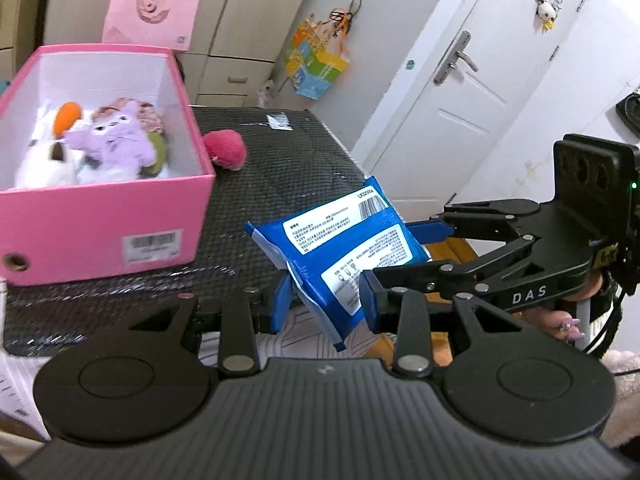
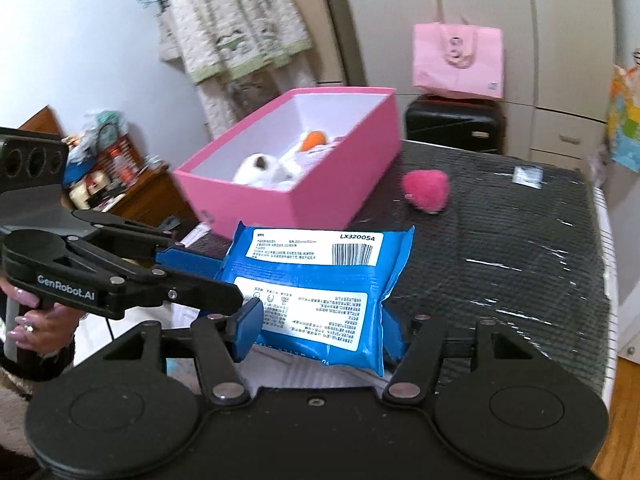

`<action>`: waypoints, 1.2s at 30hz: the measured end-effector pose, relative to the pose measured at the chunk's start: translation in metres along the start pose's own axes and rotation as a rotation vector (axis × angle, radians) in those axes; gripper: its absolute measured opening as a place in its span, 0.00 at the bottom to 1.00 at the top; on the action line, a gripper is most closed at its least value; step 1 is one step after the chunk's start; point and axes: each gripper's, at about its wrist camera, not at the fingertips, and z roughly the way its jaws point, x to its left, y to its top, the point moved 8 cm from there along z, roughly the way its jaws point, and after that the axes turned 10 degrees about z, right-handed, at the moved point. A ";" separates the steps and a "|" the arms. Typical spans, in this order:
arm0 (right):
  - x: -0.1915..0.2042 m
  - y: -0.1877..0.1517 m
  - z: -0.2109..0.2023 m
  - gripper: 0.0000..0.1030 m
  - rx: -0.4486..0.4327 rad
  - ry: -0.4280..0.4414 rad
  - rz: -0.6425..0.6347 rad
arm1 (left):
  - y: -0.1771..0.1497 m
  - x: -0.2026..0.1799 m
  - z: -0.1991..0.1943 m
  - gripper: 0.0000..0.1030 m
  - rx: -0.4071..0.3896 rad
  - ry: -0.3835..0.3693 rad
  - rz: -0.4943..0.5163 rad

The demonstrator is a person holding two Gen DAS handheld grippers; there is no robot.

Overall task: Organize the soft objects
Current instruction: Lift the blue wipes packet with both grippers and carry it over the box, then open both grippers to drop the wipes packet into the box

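Observation:
A blue wet-wipes pack is held in the air between both grippers, just off the near edge of the black table. My left gripper is shut on its lower part. My right gripper is shut on the same pack; it shows in the left wrist view coming in from the right. A pink box on the table holds several plush toys, one of them purple. A pink plush lies on the table beside the box; it also shows in the right wrist view.
A pink paper bag hangs behind the box. A small foil packet lies at the table's far side. A white door stands to the right. A black suitcase sits behind the table.

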 end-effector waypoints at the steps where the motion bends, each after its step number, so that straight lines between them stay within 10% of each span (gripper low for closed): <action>1: 0.005 0.000 0.001 0.65 0.004 0.011 -0.007 | -0.001 0.001 -0.006 0.33 -0.005 0.007 0.001; 13: 0.062 0.028 0.007 0.69 -0.018 0.084 -0.116 | 0.010 0.013 -0.057 0.33 -0.092 0.124 0.042; 36: 0.067 0.130 0.123 0.70 -0.031 0.115 -0.147 | 0.060 0.147 -0.033 0.33 -0.192 0.239 -0.125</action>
